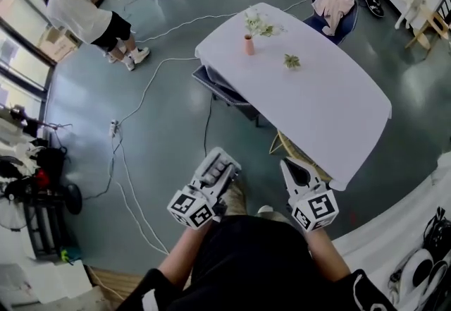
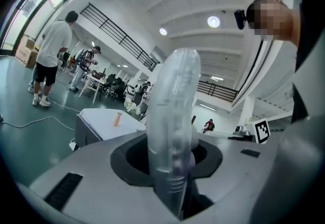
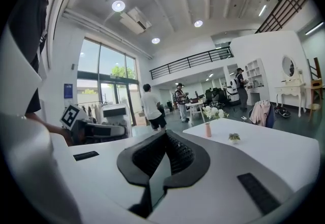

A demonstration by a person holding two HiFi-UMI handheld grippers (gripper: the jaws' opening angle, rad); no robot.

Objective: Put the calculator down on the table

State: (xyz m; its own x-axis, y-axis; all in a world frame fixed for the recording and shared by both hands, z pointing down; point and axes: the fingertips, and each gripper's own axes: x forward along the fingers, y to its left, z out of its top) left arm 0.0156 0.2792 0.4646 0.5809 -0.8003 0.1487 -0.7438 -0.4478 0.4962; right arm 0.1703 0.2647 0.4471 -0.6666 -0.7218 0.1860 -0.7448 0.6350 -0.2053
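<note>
- the left hand-held gripper (image 1: pixel 215 177) is clenched on the calculator (image 2: pixel 172 116), which stands edge-on between its jaws.
- the calculator hangs over the floor (image 1: pixel 162 112), at about 7 o'clock from the white bench (image 1: pixel 331 105) and well apart from it.
- the right hand-held gripper (image 3: pixel 161 164) is clenched with nothing in it.

White table (image 1: pixel 331 98), pink vase (image 1: pixel 249 44), pale grey calculator (image 1: pixel 215 171), grey-green floor (image 1: pixel 169 126).
</note>
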